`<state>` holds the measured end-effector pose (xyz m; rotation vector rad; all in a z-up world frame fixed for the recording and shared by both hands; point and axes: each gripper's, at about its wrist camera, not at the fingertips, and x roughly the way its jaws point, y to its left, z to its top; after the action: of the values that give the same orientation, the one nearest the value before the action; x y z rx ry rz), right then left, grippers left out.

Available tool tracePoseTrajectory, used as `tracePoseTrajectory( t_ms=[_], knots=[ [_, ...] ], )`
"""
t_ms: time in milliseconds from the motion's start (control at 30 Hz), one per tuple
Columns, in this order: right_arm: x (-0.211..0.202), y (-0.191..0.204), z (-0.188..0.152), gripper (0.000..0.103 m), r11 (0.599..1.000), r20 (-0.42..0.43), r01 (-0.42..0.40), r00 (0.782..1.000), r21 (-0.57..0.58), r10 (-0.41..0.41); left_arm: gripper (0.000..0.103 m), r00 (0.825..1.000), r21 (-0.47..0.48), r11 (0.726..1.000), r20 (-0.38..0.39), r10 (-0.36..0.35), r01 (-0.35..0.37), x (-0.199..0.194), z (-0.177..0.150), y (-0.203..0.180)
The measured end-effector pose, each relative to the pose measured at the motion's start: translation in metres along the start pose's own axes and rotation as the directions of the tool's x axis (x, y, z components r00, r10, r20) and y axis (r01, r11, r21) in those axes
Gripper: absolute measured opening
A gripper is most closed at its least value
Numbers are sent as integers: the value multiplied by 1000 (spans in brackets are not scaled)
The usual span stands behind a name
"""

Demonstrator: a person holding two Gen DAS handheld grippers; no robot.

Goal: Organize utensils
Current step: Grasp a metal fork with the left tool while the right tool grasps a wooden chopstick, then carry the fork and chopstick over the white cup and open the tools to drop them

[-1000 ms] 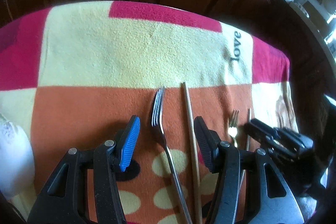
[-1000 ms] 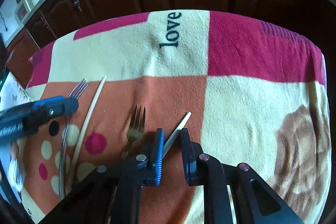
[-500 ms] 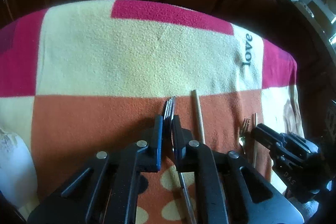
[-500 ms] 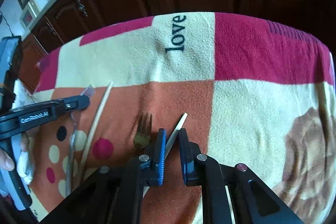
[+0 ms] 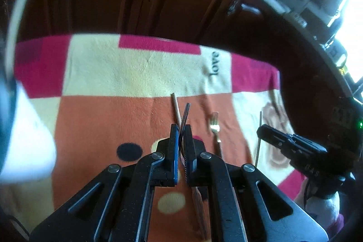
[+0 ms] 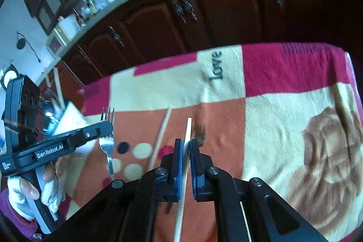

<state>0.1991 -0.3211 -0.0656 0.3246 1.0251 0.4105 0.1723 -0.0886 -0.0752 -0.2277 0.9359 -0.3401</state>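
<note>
Left hand-held gripper (image 5: 180,135): clamped tight on the silver fork (image 6: 106,144), pinching it at the neck, tines poking out past the pads; its jaws have just been closing, and the fork is right there between them.
Right hand-held gripper (image 6: 184,149): squeezed onto the pale chopstick (image 6: 187,135), the stick running up between the blue pads and out beyond the tips.
Where the picked pieces are: both are looking lifted clear of the blanket (image 6: 283,119), each riding in its own hand-held gripper above the orange patch.
Still lying on the blanket: a second chopstick (image 5: 175,106) just beside the left pads, and a small gold fork (image 5: 214,126) between the two hand-held grippers.
White container (image 6: 68,119): sitting at the left edge of the blanket with something shiny in it, very likely where the utensils are going.
Progress: early going, I'd say. Two pieces are in hand and not yet put away, and two more are waiting on the blanket.
Hard to make out: the gold fork is blurring badly in the right wrist view, the container's contents are smeared, and the handles of both held pieces are hiding under the gripper bodies.
Person: a white-gloved hand (image 6: 34,192) is gripping the left handle at the frame's edge.
</note>
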Motion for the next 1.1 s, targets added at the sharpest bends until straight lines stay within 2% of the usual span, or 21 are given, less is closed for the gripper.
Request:
tracePoseTrajectory(
  t_ms=[367,733,900,1100],
  knots=[
    [-64,61,-17,5,995,99,11,995,-100,-1,2,995,6,1000,96,-27,27,-80,-19,6],
    [-83,102,-8,5,986,144,-5,989,-165,29,3,984,10,1000,179,-21,20,-148,-20,14],
    [-89,133,11,5,976,174,-36,982,-215,74,2,973,-8,1000,231,-16,19,-188,-5,30],
    [-90,184,44,5,955,210,-104,963,-277,166,3,942,-30,999,334,44,-36,-249,28,59]
  ],
)
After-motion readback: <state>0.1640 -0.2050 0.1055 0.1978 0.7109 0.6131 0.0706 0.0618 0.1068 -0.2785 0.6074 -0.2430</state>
